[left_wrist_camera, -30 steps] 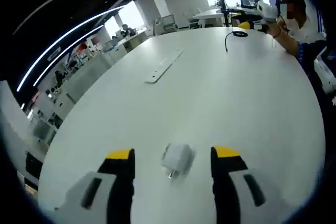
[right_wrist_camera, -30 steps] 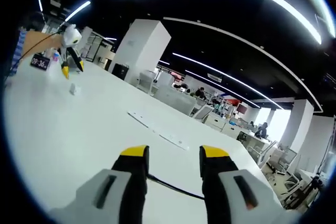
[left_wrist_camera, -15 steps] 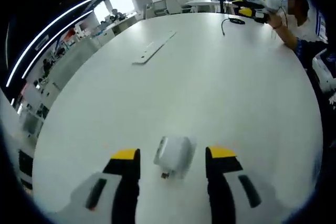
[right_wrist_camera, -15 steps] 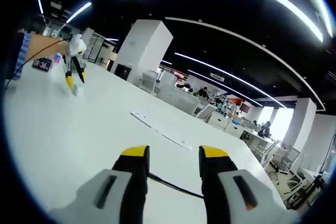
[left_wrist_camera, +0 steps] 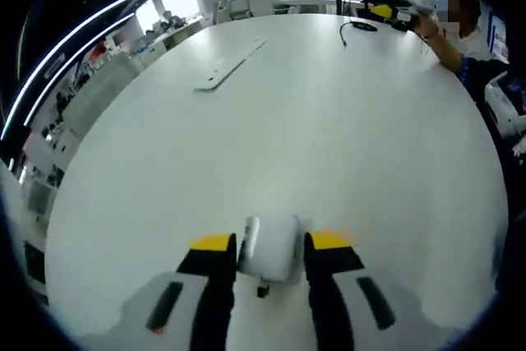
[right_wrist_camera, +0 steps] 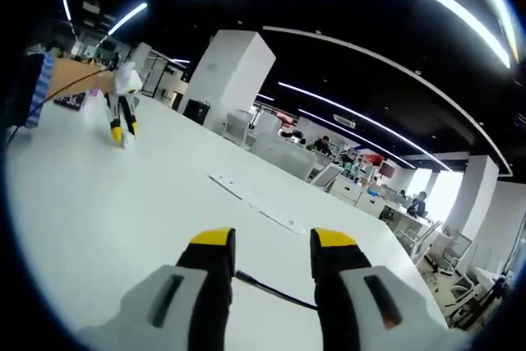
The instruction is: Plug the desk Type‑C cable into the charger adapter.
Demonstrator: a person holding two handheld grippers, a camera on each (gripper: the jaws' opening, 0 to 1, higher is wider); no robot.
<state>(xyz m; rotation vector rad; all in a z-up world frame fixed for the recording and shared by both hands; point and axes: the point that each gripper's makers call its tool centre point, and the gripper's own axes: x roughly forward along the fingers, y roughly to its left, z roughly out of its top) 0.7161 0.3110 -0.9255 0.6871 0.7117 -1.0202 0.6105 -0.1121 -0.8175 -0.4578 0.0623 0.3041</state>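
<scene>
Left gripper [left_wrist_camera: 272,242]: yellow-tipped jaws pinched the white, rounded charger adapter [left_wrist_camera: 268,247] at 6 o'clock on the smooth white table [left_wrist_camera: 329,137] | Right gripper [right_wrist_camera: 265,241]: we saw jaws spread, thin black Type-C cable [right_wrist_camera: 271,288] lying between them, untouched | Flat pale strip [left_wrist_camera: 227,65] at 11 o'clock.
</scene>
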